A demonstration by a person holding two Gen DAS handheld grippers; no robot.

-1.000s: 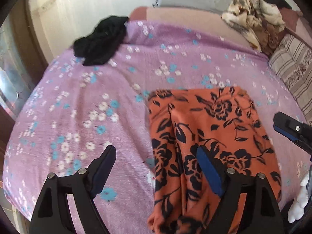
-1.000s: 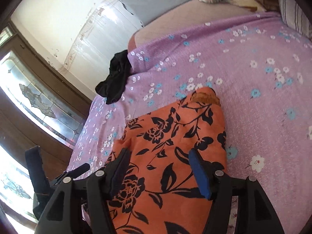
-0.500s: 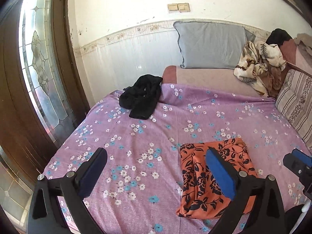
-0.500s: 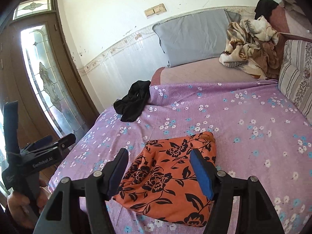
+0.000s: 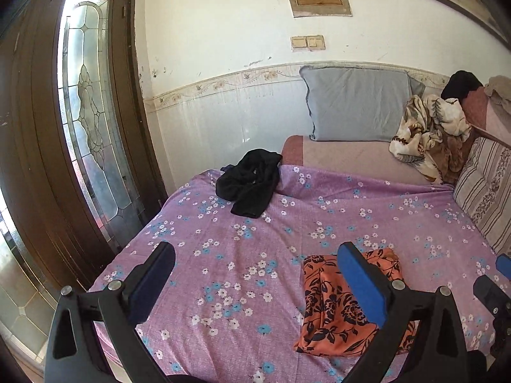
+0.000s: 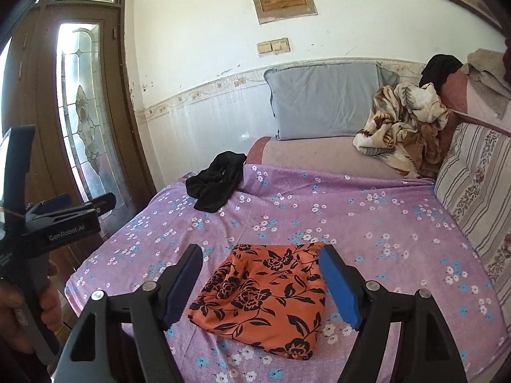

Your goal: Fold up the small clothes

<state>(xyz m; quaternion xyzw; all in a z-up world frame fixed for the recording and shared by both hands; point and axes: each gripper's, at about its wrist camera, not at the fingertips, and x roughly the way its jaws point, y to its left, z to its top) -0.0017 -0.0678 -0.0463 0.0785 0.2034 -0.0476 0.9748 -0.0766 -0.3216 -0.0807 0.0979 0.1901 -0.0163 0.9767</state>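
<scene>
A folded orange garment with black flowers [image 6: 265, 296] lies flat near the front edge of the purple flowered bedspread [image 6: 367, 223]; it also shows in the left wrist view [image 5: 338, 306]. A crumpled black garment [image 5: 249, 185] lies at the far left of the bedspread, also in the right wrist view [image 6: 217, 185]. My left gripper [image 5: 255, 284] is open and empty, held back above the bed's front edge. My right gripper [image 6: 262, 284] is open and empty, above and in front of the orange garment. The left gripper shows at the left of the right wrist view [image 6: 76, 204].
A grey pillow [image 5: 357, 102] leans on the back wall. A crumpled brown and cream blanket [image 5: 428, 131] lies at the back right. A striped cushion [image 5: 485, 188] stands along the right side. A wooden door with patterned glass [image 5: 80, 127] is at the left.
Both grippers have pulled up and back from the orange garment, which now lies folded on the bed. The view widened from the cloth to the whole bed and wall.
</scene>
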